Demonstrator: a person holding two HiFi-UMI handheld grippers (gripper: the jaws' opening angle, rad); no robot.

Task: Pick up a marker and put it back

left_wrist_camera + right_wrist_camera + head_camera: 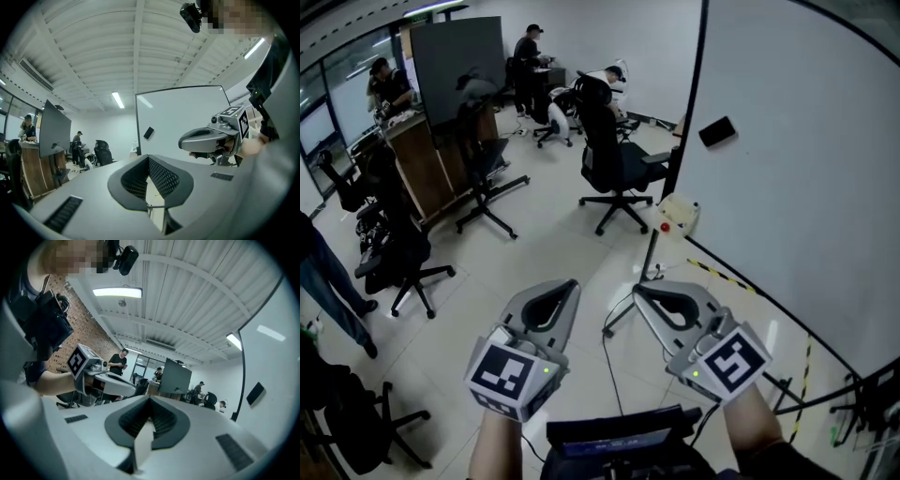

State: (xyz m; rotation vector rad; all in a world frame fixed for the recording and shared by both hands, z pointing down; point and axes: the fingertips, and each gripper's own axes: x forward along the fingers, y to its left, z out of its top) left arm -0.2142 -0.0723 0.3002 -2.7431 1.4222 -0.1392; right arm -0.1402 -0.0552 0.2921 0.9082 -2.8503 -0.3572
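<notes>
The fingers of the left gripper are closed tip to tip, with nothing between their meshed pads. The fingers of the right gripper are pressed together the same way and are also empty. Both grippers are held level, side by side and a little apart, over the tiled floor. Each one shows in the other's view.

The marker cannot be made out in any view. Ahead and to the right stands a whiteboard with a dark oblong block stuck high on its face. Whether that block is an eraser I cannot tell.

At the whiteboard's near lower corner sits a white box with a red knob; what it holds is hidden. A thin cable trails over the floor between the grippers, and yellow-and-black striped tape runs along the foot of the whiteboard.

Further off, a black office chair stands beside the whiteboard's edge. To the left are a dark panel on a wheeled stand, a wooden counter and another chair. Several people stand at the back of the room.
</notes>
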